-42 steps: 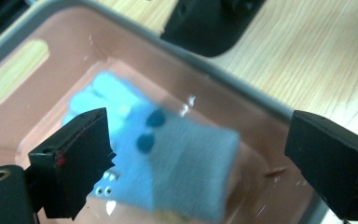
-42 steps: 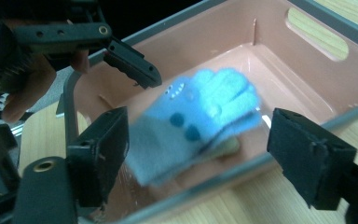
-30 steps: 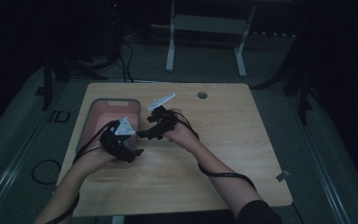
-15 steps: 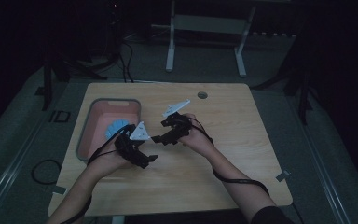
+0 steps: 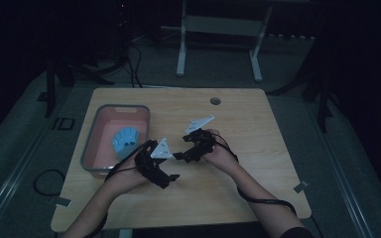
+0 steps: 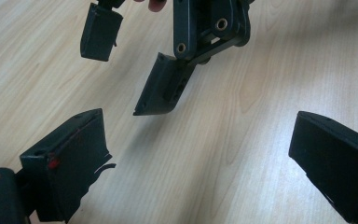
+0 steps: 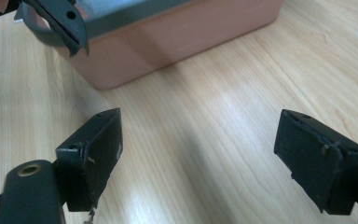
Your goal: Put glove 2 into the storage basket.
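Two grippers, both empty, fingers spread wide apart.

Left gripper: held low over the bare wooden counter, nothing between its fingers but wood grain. In the left gripper view the right gripper's fingers hang just ahead of them, also parted.

Right gripper: just beyond and to the right of the left one, fingers pointed toward the tub. In the right gripper view the tub's near corner stands ahead of the fingers, and a tip of the left gripper shows at upper left.

Judgement: the two grippers face each other near the middle of the counter, apart from the tub, as if parked between moves. Open fingers and a low hover would suit either a fresh release or readiness for a next pick.

Tub: pink, rectangular, grey rim, rounded corners, upright on the counter, to the left of and beyond the left fingers, near but not touching them.

Blue object: lies inside the tub on its floor, toward the near right corner. Light blue, rounded, with ribbed or scalloped edges; too small to name more exactly. Nearest thing to the left fingers, so probably the item being handled.
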